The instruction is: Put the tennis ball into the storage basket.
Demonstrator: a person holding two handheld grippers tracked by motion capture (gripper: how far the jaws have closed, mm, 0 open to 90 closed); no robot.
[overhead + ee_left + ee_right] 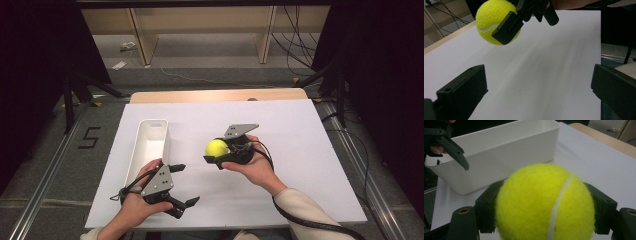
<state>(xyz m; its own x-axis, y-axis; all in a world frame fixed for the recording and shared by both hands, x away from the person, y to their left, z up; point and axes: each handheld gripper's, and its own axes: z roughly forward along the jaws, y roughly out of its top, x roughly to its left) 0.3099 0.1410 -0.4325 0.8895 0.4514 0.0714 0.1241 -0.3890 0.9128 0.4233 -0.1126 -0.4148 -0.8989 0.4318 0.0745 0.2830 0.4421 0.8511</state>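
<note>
Bin (150,142) left on board (300,150); ball (216,147) right of bin, above board.

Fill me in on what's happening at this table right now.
A person sits at a white-covered table with a set of tongs in each hand. The right tongs are shut on a yellow tennis ball, held just above the surface. The left tongs are open and hold nothing, hovering near the front end of a long white bin that looks empty. The ball is beside the bin, not in it.
</note>
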